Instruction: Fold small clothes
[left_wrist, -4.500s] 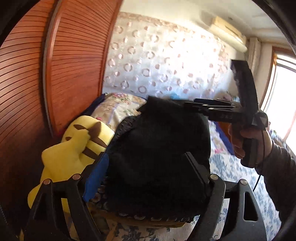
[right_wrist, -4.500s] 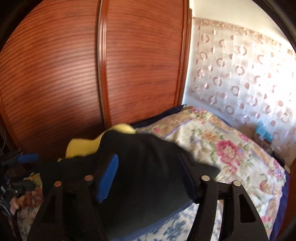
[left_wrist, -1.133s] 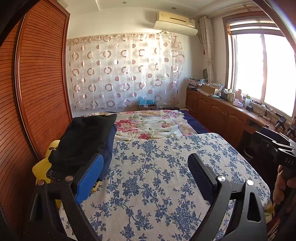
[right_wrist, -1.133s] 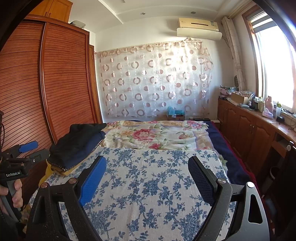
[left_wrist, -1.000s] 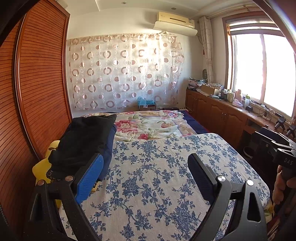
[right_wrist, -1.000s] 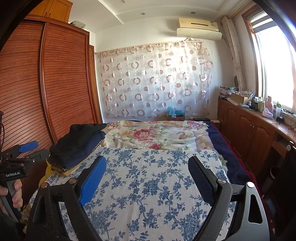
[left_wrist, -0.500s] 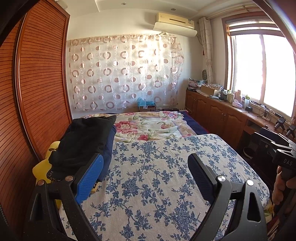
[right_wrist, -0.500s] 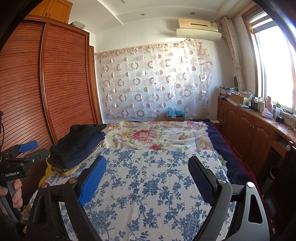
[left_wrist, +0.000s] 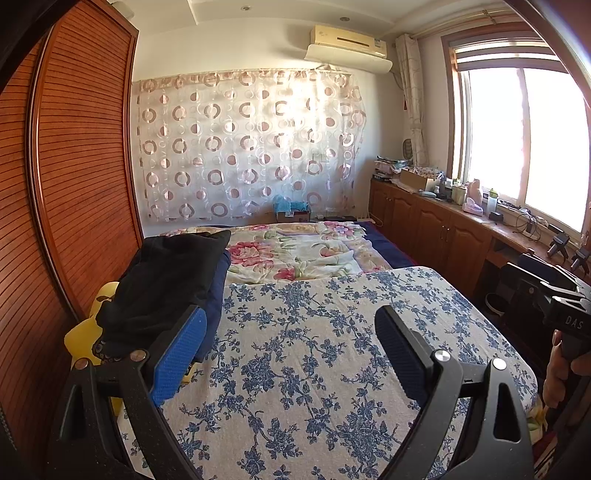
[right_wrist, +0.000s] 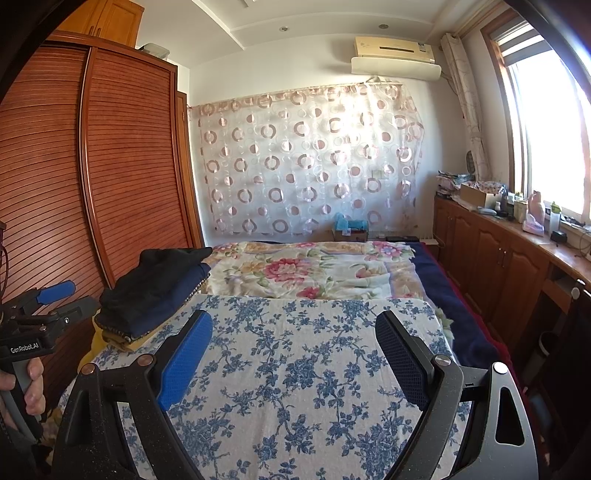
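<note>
A stack of folded dark clothes (left_wrist: 162, 284) (right_wrist: 155, 288) lies at the left side of the bed, a black piece on top of a navy one. My left gripper (left_wrist: 291, 325) is open and held back over the blue-flowered sheet (left_wrist: 314, 350), with nothing between its fingers. My right gripper (right_wrist: 293, 328) is open too, above the same sheet (right_wrist: 295, 354), and holds nothing. Both stand well short of the stack. In the right wrist view the left gripper's body and a hand show at the left edge.
A yellow plush (left_wrist: 79, 332) lies under the stack beside the wooden wardrobe (left_wrist: 74, 184). A flowered quilt (left_wrist: 295, 251) covers the far half of the bed. Wooden cabinets (right_wrist: 498, 266) with clutter run under the window on the right.
Several seconds ago both grippers were close against the black garment on the stack. They have since drawn back over the bed, and over the last second neither has moved.
</note>
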